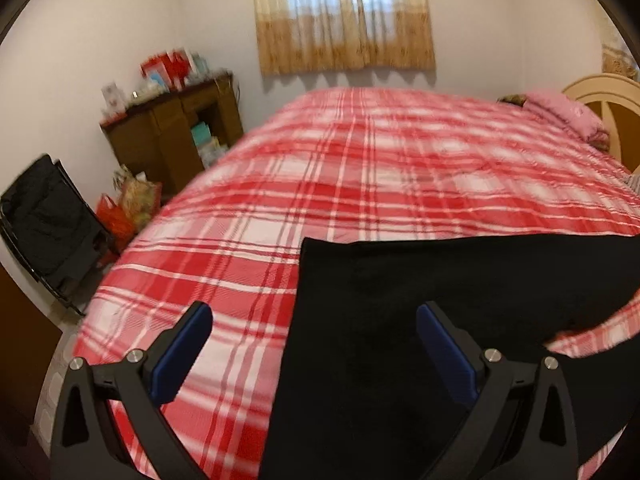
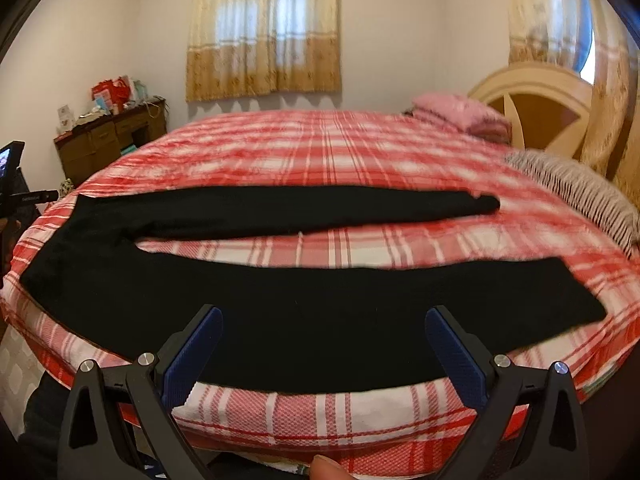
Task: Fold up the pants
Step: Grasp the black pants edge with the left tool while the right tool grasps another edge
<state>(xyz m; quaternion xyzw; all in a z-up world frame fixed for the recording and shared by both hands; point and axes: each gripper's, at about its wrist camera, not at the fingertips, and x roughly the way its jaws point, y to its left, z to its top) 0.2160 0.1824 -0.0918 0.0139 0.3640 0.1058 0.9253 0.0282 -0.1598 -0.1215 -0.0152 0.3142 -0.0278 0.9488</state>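
Black pants (image 2: 304, 312) lie flat on the red plaid bed (image 2: 360, 152), waist at the left, both legs spread apart and running to the right. The far leg (image 2: 320, 208) ends near the bed's middle; the near leg lies along the front edge. My right gripper (image 2: 324, 324) is open and empty, hovering over the near leg. In the left wrist view the waist end of the pants (image 1: 420, 320) fills the lower right. My left gripper (image 1: 314, 320) is open and empty, straddling the waist's left edge from above.
A pink pillow (image 2: 460, 116) and a striped cushion (image 2: 576, 196) lie by the wooden headboard (image 2: 536, 100). A brown cabinet (image 1: 176, 136) with clutter, a black chair (image 1: 44, 220) and bags (image 1: 128, 208) stand by the bed's left side.
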